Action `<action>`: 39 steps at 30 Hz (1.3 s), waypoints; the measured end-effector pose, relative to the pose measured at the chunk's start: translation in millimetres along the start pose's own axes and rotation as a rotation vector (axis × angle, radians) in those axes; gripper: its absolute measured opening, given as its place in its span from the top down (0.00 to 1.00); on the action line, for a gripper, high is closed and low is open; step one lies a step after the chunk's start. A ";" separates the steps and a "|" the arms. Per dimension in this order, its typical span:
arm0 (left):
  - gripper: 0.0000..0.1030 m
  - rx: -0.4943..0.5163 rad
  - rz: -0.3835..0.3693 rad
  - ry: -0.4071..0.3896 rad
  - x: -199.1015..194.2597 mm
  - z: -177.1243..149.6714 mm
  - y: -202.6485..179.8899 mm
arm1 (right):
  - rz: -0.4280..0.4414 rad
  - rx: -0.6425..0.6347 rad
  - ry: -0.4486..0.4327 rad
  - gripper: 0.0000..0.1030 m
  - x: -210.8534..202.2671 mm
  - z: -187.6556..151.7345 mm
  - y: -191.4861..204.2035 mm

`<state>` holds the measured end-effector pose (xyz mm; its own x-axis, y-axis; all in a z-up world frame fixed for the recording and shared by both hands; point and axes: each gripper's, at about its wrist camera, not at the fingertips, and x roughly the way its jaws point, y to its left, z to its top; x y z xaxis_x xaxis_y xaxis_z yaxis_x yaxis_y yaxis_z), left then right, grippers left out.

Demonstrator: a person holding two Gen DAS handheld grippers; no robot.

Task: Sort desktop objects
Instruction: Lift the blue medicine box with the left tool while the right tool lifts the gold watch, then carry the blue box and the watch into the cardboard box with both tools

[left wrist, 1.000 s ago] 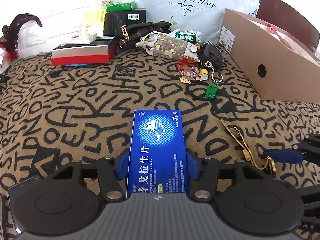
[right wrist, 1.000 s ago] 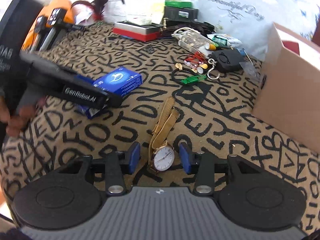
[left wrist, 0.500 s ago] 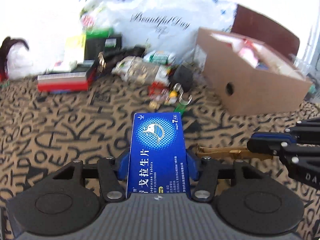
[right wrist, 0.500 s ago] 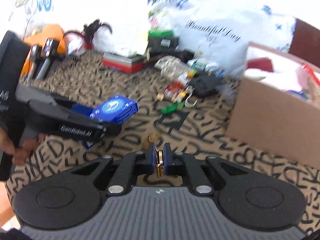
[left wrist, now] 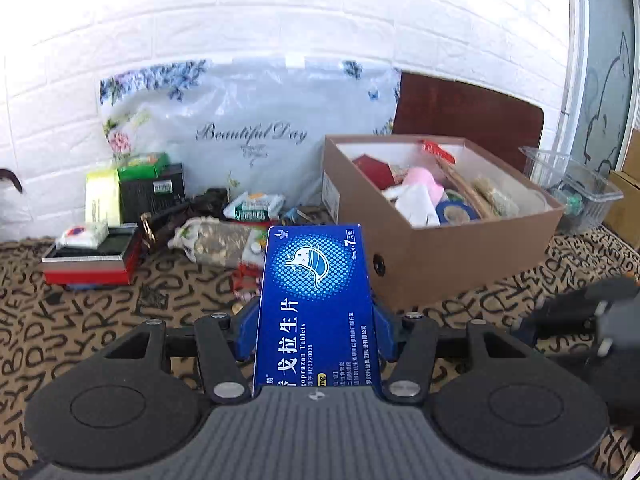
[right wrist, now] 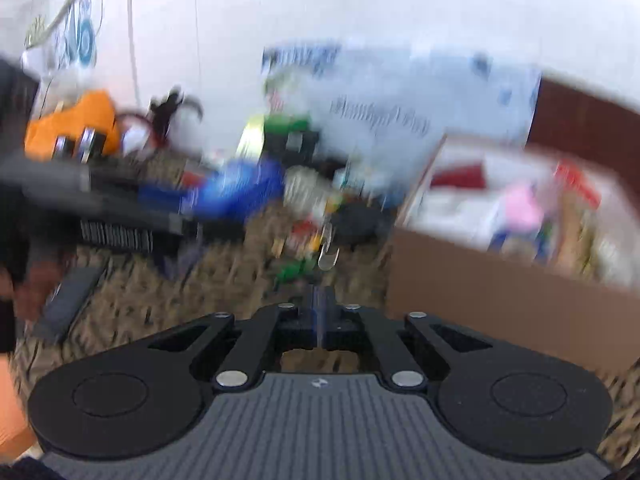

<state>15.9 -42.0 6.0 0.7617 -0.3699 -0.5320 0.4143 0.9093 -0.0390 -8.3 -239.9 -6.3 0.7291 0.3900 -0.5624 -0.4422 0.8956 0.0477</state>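
Observation:
My left gripper [left wrist: 314, 316] is shut on a blue tablet box [left wrist: 314, 304] and holds it above the patterned cloth, facing the open cardboard box [left wrist: 460, 248]. The blue box also shows blurred in the right wrist view [right wrist: 240, 190]. My right gripper [right wrist: 319, 312] is shut; the frame is blurred and the gold watch it closed on is hidden between the pads. The right gripper also shows at the right edge of the left wrist view [left wrist: 580, 316]. The cardboard box [right wrist: 500, 292] lies to the right.
A red and silver flat box [left wrist: 92, 264], a black box [left wrist: 152, 196], a snack bag [left wrist: 216, 240] and small clutter lie along the wall. A clear plastic tray [left wrist: 572, 188] stands beyond the cardboard box. A floral bag [left wrist: 248, 136] leans on the wall.
Both grippers have risen and tilted up toward the cardboard box. The right gripper closed on the gold watch and lifted it off the cloth. The left still holds the blue box.

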 end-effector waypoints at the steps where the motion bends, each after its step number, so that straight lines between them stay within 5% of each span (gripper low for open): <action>1: 0.43 0.000 -0.001 0.012 1.3 -2.7 0.6 | 0.016 -0.001 0.039 0.91 5.4 -9.2 0.5; 3: 0.43 -0.008 0.006 0.032 2.4 -8.6 3.4 | 0.029 -0.001 0.100 0.85 14.8 -28.1 4.9; 6: 0.43 -0.020 0.012 0.045 0.3 -14.3 8.2 | 0.014 -0.046 0.190 0.46 26.3 -53.0 14.6; 8: 0.43 -0.024 0.016 0.049 -1.0 -16.0 9.6 | -0.010 -0.086 0.196 0.38 27.2 -64.5 22.0; 12: 0.43 -0.031 0.013 0.053 -0.1 -16.2 8.5 | 0.022 -0.093 0.209 0.45 32.6 -71.7 24.1; 14: 0.43 -0.031 0.008 0.054 0.9 -16.0 6.7 | 0.026 -0.088 0.185 0.57 33.6 -73.1 23.4; 15: 0.43 -0.029 0.007 0.053 0.9 -15.6 5.7 | 0.019 -0.094 0.173 0.73 35.6 -73.9 24.1; 16: 0.43 -0.026 0.006 0.051 0.2 -15.5 4.8 | 0.022 -0.107 0.172 0.75 37.1 -73.3 24.8; 19: 0.43 -0.023 0.008 0.044 -2.9 -14.3 5.0 | 0.016 -0.119 0.183 0.75 33.1 -65.6 28.5; 27: 0.43 -0.016 0.000 0.001 -9.9 -1.4 2.9 | -0.045 -0.169 0.022 0.75 -9.5 -31.6 28.3; 39: 0.43 0.065 -0.133 -0.157 -7.6 63.2 -44.7 | -0.181 -0.143 -0.228 0.75 -76.9 47.1 -22.3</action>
<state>23.2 -91.9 65.2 0.7642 -0.5159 -0.3872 0.5439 0.8380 -0.0431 -29.9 -279.8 74.8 0.8937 0.2795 -0.3509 -0.3519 0.9219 -0.1619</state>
